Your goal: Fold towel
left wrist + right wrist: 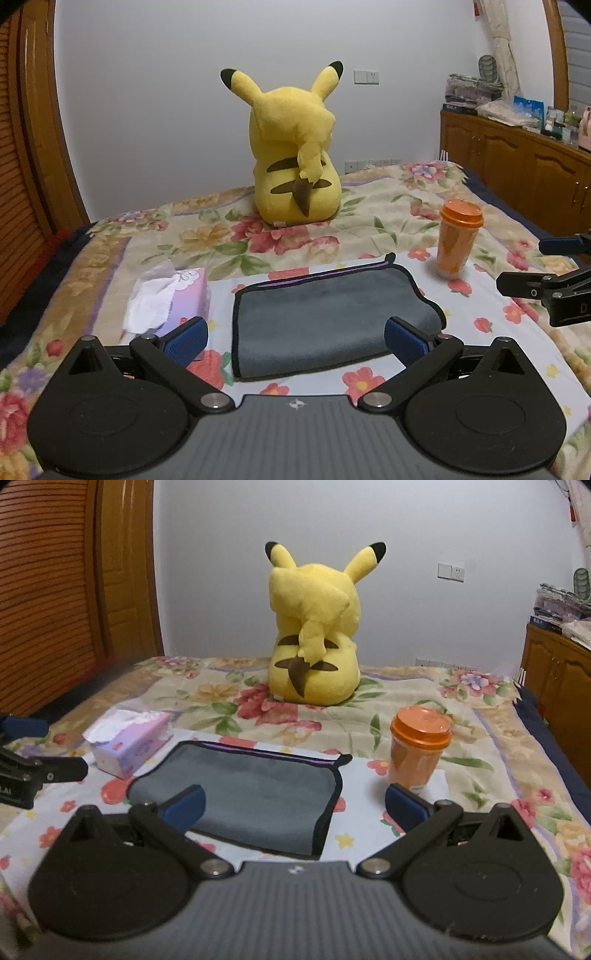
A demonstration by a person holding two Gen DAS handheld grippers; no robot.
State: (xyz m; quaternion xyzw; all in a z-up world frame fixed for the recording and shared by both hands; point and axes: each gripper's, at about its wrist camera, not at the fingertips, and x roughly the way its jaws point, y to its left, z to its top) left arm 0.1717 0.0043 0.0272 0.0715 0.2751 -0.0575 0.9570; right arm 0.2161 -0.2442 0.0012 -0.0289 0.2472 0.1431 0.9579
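A grey towel (325,317) with black edging and a purple strip at its far edge lies folded flat on the flowered bedspread; it also shows in the right wrist view (251,794). My left gripper (295,341) is open and empty, held just above the towel's near edge, with its blue pads wide apart. My right gripper (295,806) is open and empty, over the towel's right near corner. Each gripper shows at the edge of the other's view, the right one at the far right of the left wrist view (546,269).
A pink tissue box (170,299) lies left of the towel. An orange lidded cup (458,236) stands to its right. A yellow Pikachu plush (299,155) sits behind. A wooden cabinet (517,162) runs along the right; a wooden door stands at left.
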